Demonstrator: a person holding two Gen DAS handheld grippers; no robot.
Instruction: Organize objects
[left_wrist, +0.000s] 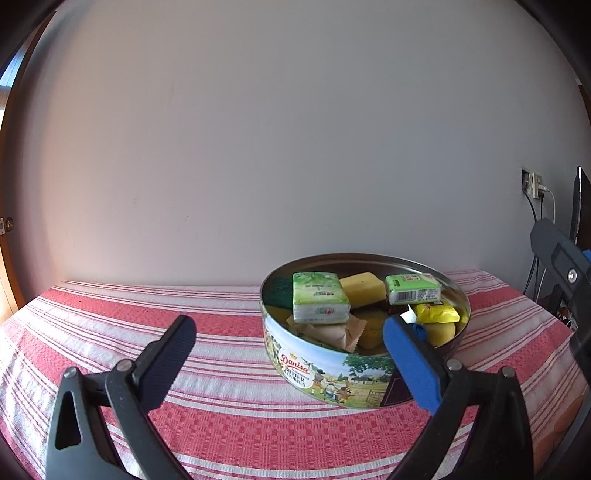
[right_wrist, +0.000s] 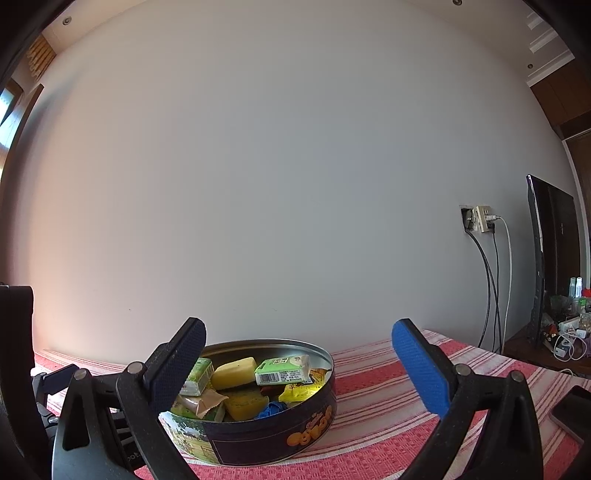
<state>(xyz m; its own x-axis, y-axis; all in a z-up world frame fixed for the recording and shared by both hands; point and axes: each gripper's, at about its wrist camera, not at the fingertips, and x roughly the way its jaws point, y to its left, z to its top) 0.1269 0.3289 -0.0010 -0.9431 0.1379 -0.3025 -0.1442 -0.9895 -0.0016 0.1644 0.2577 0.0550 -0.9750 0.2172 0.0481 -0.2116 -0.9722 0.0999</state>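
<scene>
Standing against a plain pale wall (left_wrist: 258, 129), carrying a red-and-white striped tablecloth (left_wrist: 147, 306) over its whole top. Sitting toward the back right part of the tabletop, close to the wall edge: a round Danisa cookie tin (left_wrist: 332, 380), lid off, showing a farm scene on one side and dark blue with orange lettering on the other.

Lying piled inside the tin: a green-and-white tissue pack (left_wrist: 319, 302) tilting on top near the left wall, a yellow sponge block (left_wrist: 362, 288) just behind it, a green carton with a barcode (left_wrist: 413, 290) leaning toward the right wall, a yellow snack packet (left_wrist: 437, 314) below that, a brown wrapper (left_wrist: 338, 334) at the front and something blue and crumpled (right_wrist: 271, 410) near the front rim.

Hovering over the cloth in front of the tin: the left gripper (left_wrist: 290, 338), jaws spread wide, gripping nothing, its blue finger overlapping the tin's right front rim in the left wrist view. Hanging to the right of the tin: the right gripper (right_wrist: 299, 345), likewise gaping wide and empty.

Hanging from a wall socket (right_wrist: 480, 218) beyond the right edge: dark and white cables (right_wrist: 495, 288), beside a black monitor (right_wrist: 550, 258).
</scene>
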